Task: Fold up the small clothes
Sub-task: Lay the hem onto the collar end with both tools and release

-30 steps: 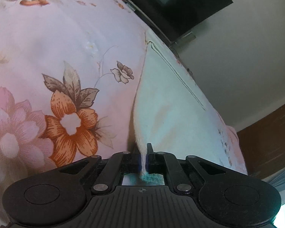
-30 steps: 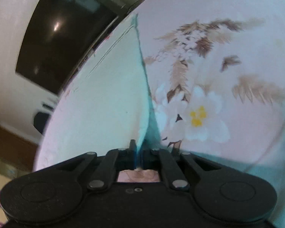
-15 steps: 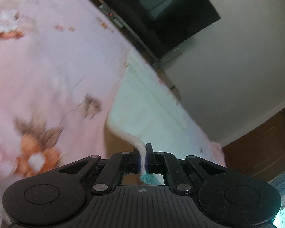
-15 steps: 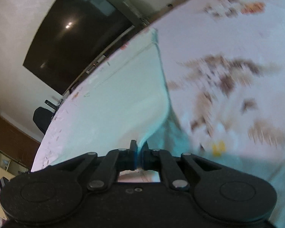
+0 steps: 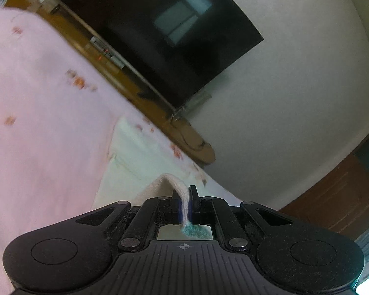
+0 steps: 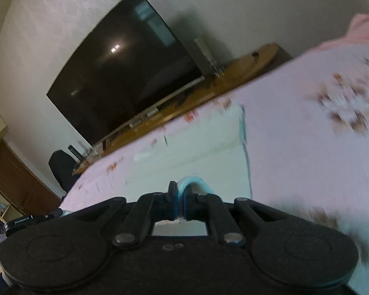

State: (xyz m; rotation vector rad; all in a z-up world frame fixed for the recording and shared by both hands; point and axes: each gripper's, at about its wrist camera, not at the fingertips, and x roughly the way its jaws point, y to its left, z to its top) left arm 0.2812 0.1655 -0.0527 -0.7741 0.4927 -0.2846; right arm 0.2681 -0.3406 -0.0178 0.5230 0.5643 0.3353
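- Bed covered by pink floral bedsheet [image 5: 44,132]; blurred in both views.
- Room: dark TV [image 5: 160,36] on a pale wall [image 5: 307,86], wooden TV bench [image 6: 184,103] below it, black chair [image 6: 61,167] at left in right view.
- Pale cloth [image 5: 125,167] lies on the sheet, near corners lifted.
- Left tool [image 5: 184,206] clamped tight on cloth's white edge with teal trim.
- Right tool [image 6: 180,196] pinched closed on the teal-edged corner.
- Versus a second ago: both tools higher and tilted up; TV and wall now fill the view, and the cloth hem arcs up to the jaws.
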